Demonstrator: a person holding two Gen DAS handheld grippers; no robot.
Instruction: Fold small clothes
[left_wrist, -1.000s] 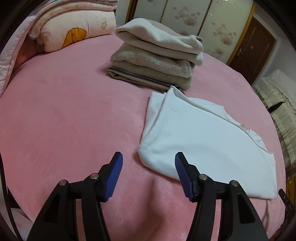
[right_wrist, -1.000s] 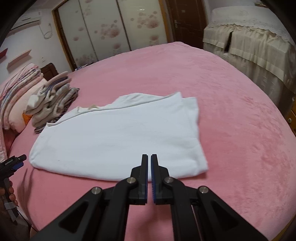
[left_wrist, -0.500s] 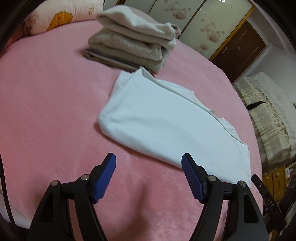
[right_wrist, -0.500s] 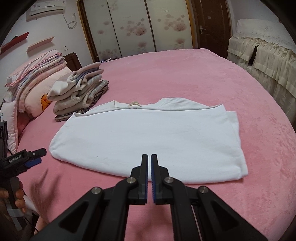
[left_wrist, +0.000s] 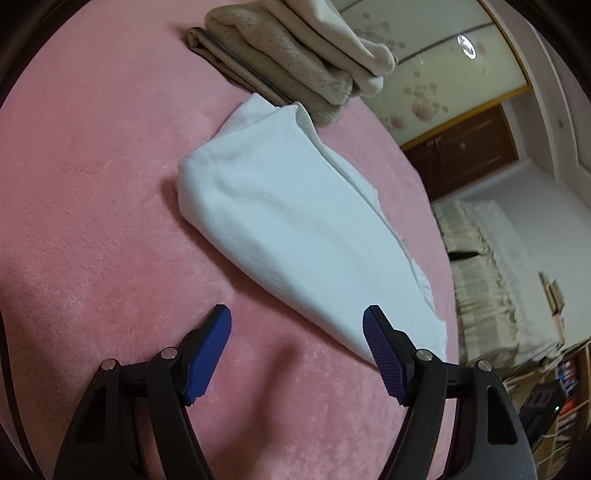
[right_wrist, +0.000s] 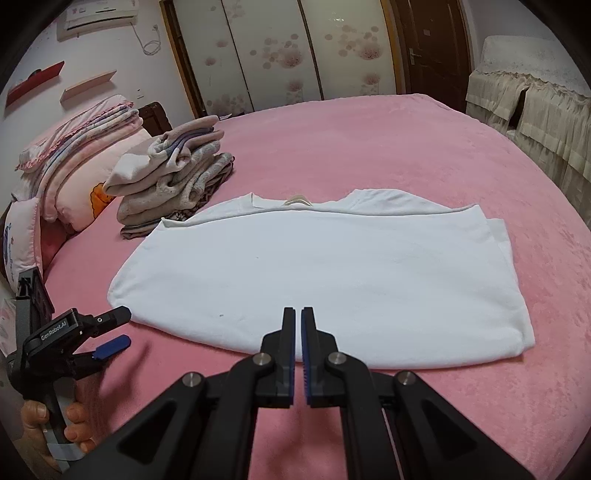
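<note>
Left of the scene: a stack of folded clothes (right_wrist: 173, 177) rests on the pink bed (right_wrist: 369, 140) beside the pillows (right_wrist: 77, 173); judged from its neat layers, this part of the task is already done. Below it in the right wrist view, a hand (right_wrist: 55, 424) holds the left gripper (right_wrist: 114, 328), whose fingers (left_wrist: 208, 358) stand wide apart with only bare bedding between them; they touch no cloth, and the nearest edge of the garment lies just beyond the right-hand finger in the left wrist view.

Centre: the white T-shirt (right_wrist: 325, 273) lies flat on the bed, its far left corner just beside the stack; it appears folded once across its length, the lower half brought up to the neckline, so that a collar with a tan label (right_wrist: 297, 200) shows along the far edge; the fold line forms the rounded near edge; the surface is smooth with few creases; a small dark speck marks the near left part. By this reading the garment is partly folded; at least one further fold, likely across its width, and a transfer to the stack appear to remain.

Right of centre: the right gripper (right_wrist: 298, 314) hovers over the near edge of the shirt, its fingers closed together and holding nothing; the shirt's right end shows a doubled layer slightly offset.
</note>
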